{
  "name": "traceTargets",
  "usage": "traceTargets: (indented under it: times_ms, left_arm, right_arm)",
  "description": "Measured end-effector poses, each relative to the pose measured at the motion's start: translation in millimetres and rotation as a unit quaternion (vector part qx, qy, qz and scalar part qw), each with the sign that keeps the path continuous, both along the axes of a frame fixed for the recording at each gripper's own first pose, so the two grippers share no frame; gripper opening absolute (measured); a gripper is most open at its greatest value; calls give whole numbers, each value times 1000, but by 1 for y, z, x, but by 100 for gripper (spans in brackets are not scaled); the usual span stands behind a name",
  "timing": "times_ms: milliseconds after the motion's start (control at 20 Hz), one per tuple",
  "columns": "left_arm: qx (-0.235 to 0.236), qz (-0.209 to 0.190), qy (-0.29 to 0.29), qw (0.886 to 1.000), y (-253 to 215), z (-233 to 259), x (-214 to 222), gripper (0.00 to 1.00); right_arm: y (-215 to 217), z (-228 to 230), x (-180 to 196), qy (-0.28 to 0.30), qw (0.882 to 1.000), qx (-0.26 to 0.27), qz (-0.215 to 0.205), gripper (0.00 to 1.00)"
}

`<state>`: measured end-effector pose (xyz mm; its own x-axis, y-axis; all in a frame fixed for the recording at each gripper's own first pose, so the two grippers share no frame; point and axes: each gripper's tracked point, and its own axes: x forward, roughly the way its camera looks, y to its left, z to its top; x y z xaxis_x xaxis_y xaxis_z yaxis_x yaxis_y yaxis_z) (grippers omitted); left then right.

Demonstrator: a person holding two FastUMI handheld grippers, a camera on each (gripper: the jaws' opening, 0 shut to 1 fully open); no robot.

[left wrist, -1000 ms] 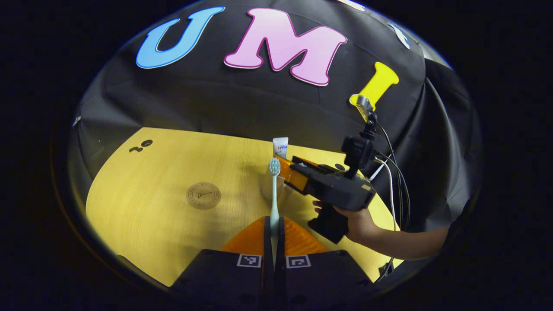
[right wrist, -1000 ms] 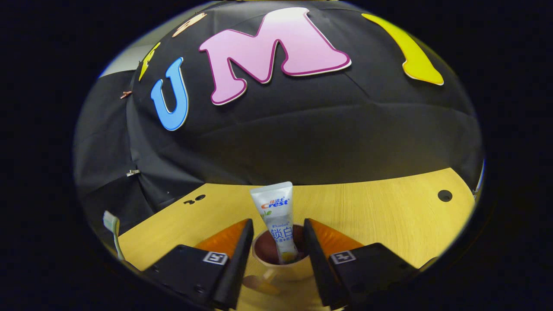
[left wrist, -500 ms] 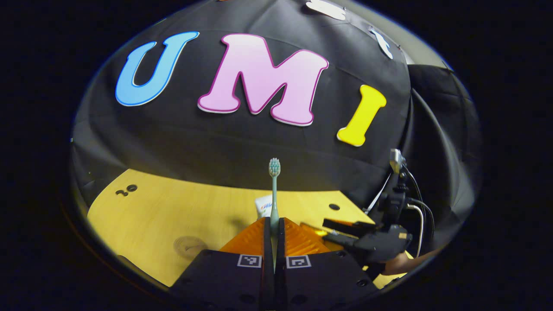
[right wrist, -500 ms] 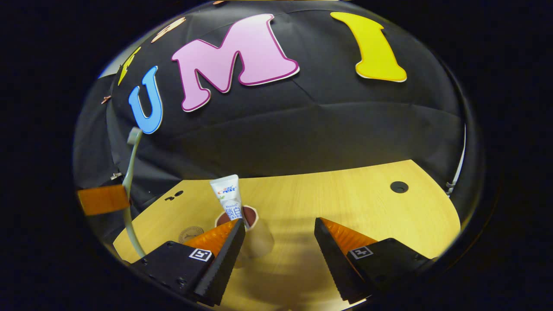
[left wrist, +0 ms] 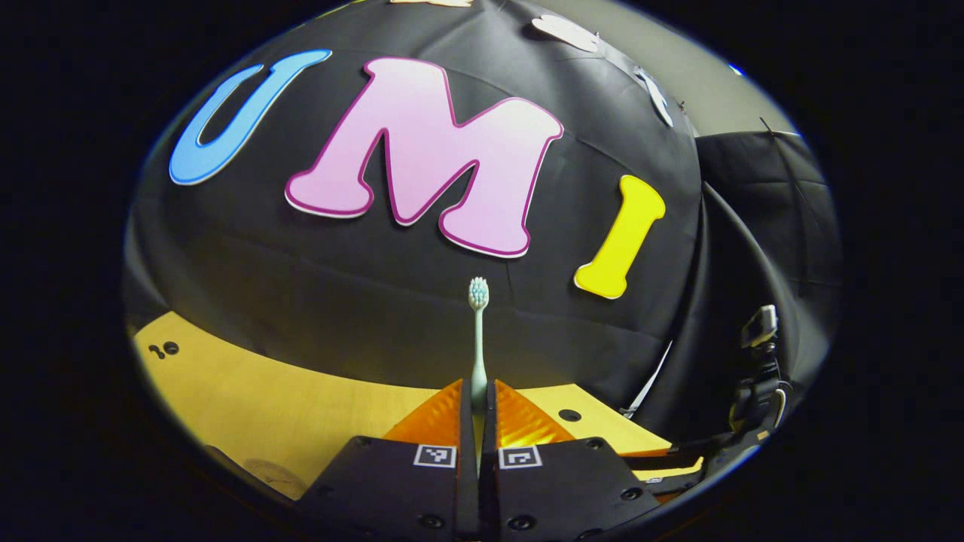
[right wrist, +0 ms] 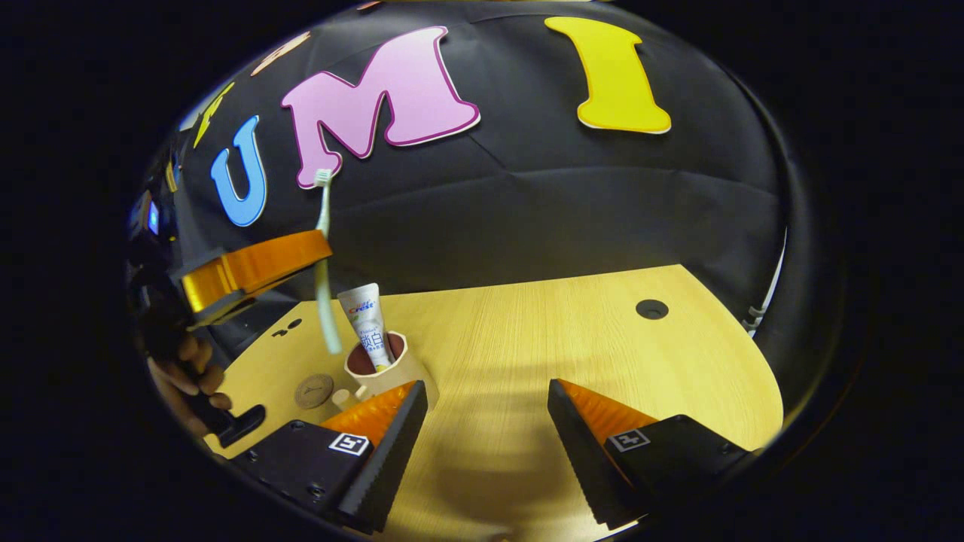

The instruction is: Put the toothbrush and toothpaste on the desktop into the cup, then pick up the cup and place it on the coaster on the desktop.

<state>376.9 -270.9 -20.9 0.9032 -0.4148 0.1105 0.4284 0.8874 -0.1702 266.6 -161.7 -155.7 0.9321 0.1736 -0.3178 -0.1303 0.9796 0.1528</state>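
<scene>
A pale green toothbrush [left wrist: 477, 339] stands upright, head up, with my left gripper [left wrist: 478, 393] shut on its handle. In the right gripper view that left gripper [right wrist: 312, 256] hangs above the table, and the toothbrush [right wrist: 324, 263] has its lower end just above the left rim of the beige cup [right wrist: 392, 370]. The white toothpaste tube [right wrist: 365, 325] leans inside the cup. A round brown coaster [right wrist: 314, 391] lies left of the cup. My right gripper [right wrist: 486, 412] is open and empty, to the right of the cup and nearer than it.
The yellow wooden table [right wrist: 572, 354] has a dark cable hole [right wrist: 651, 308] at its far right. A hand [right wrist: 184, 376] holds the left gripper's grip at the left edge. In the left gripper view the right gripper [left wrist: 678, 455] is at the lower right.
My left gripper rose and tilted up with the toothbrush, bringing it over the cup. My right gripper drew back and to the right, away from the cup, staying open.
</scene>
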Motion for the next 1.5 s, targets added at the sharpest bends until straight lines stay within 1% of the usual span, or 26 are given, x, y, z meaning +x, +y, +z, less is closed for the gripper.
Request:
traceTargets:
  times_ms: [100,200,350,450,600,750,800,850,950,1000,1150,1200,1300,1500]
  left_arm:
    - [-7,-1,-7,1000,-2,-9,16,6]
    - [-2,-2,-15,1000,-3,-19,25,6]
    - [23,-4,-26,999,-7,-40,31,6]
    - [28,-9,-28,999,-12,-50,29,7]
    - [33,-1,-31,999,-12,-60,28,12]
    - [27,1,-25,999,-9,-67,23,13]
    - [26,-5,-21,999,-10,-69,20,16]
    - [27,-6,-19,999,-10,-71,17,20]
    - [34,2,-21,999,-3,-69,8,50]
    - [39,7,-22,999,1,-67,3,60]
    - [47,23,-24,998,20,-59,-18,97]
    - [48,26,-20,998,28,-56,-29,96]
    - [52,44,-4,998,49,-57,-45,98]
    - [60,76,32,995,93,-64,-81,97]
  right_arm:
    - [0,-2,-5,0,1000,-3,0,98]
    - [-1,-6,-9,0,1000,-7,-3,98]
    - [3,-12,-16,16,1000,18,-9,98]
    - [4,-15,-20,20,999,27,-15,98]
    - [2,-21,-23,23,999,22,-19,98]
    - [2,-29,-25,42,998,31,-24,98]
    - [1,-29,-26,42,998,33,-27,98]
    - [-2,-29,-25,42,998,32,-32,98]
    - [-7,-29,-24,42,998,28,-42,98]
    - [-8,-28,-23,43,998,29,-45,98]
    - [-6,-27,-21,54,996,43,-53,98]
    - [-2,-25,-20,57,996,48,-54,98]
    - [7,-16,-16,57,996,53,-50,98]
    - [30,11,-6,50,996,58,-36,98]
